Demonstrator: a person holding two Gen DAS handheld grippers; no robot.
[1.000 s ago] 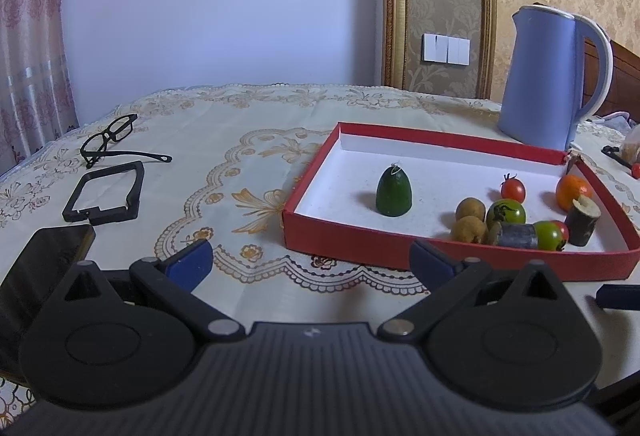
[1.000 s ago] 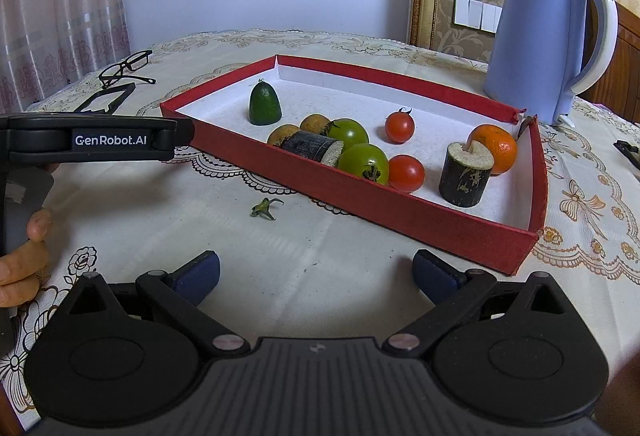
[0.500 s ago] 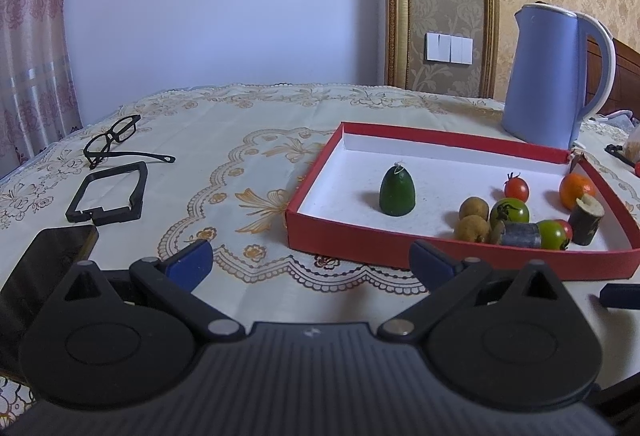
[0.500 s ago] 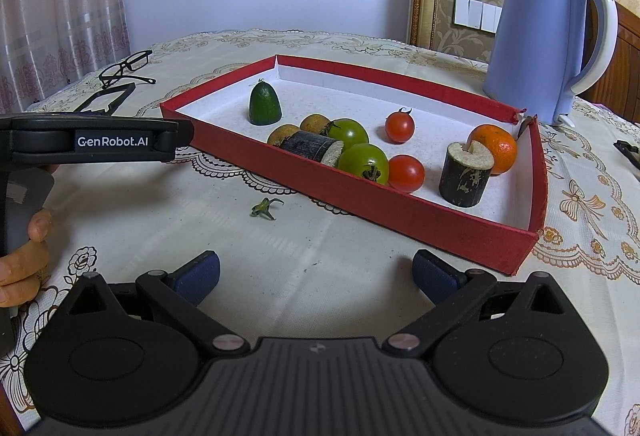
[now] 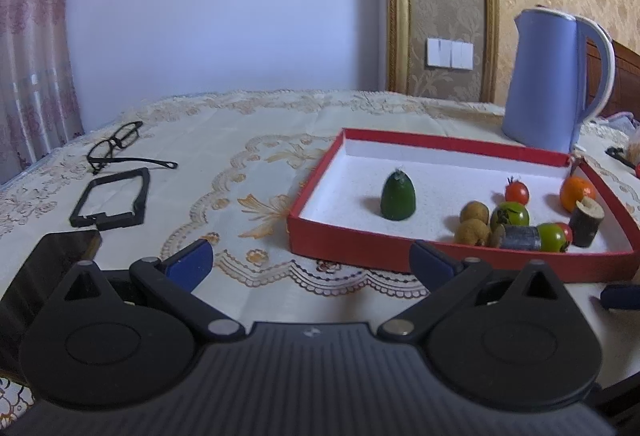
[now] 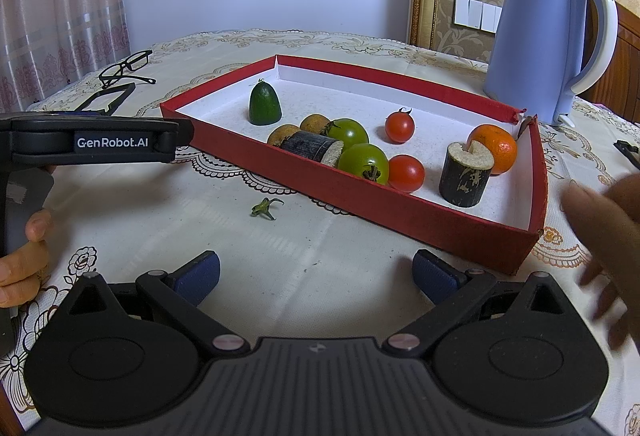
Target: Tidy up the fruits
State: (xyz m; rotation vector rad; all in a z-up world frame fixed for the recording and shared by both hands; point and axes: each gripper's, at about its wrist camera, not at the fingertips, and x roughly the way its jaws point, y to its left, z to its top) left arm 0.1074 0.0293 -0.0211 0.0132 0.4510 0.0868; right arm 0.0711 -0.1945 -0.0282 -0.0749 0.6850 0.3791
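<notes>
Cream embroidered tablecloth [image 6: 328, 260] covers the table, with a patterned gold wall and a pale curtain behind it. Both grippers hang low over the cloth with their jaws spread wide and nothing between the blue pads: the left gripper [image 5: 312, 260] faces the red tray [image 5: 352, 242] from its short side, and the right gripper [image 6: 316, 272] faces the tray's long near wall, touching nothing. In the right wrist view the left gripper's black body juts in from 9 o'clock, with the person's left hand [image 6: 24, 252] wrapped round its grip at the frame edge, mostly cut off. A second hand [image 6: 608, 232], blurred, enters at 3 o'clock just beside the tray's near corner; whether it touches the tray cannot be told. All the fruit lies inside the tray: a dark green avocado [image 6: 264, 104] stands alone toward 11 o'clock, two brown kiwis [image 6: 316, 123], two green tomatoes [image 6: 365, 162] and two red tomatoes [image 6: 400, 126] cluster at the centre, an orange [image 6: 496, 148] sits at 2 o'clock, and two dark sugarcane pieces [image 6: 466, 174] are there, one upright, one lying. A loose green stem [image 6: 265, 207] lies on the cloth just outside the tray. A blue kettle [image 6: 544, 36] stands behind the tray at 1 o'clock; eyeglasses [image 5: 116, 146], a black frame [image 5: 112, 198] and a dark phone [image 5: 44, 272], partly hidden by the left gripper, lie at 9 to 10 o'clock.
</notes>
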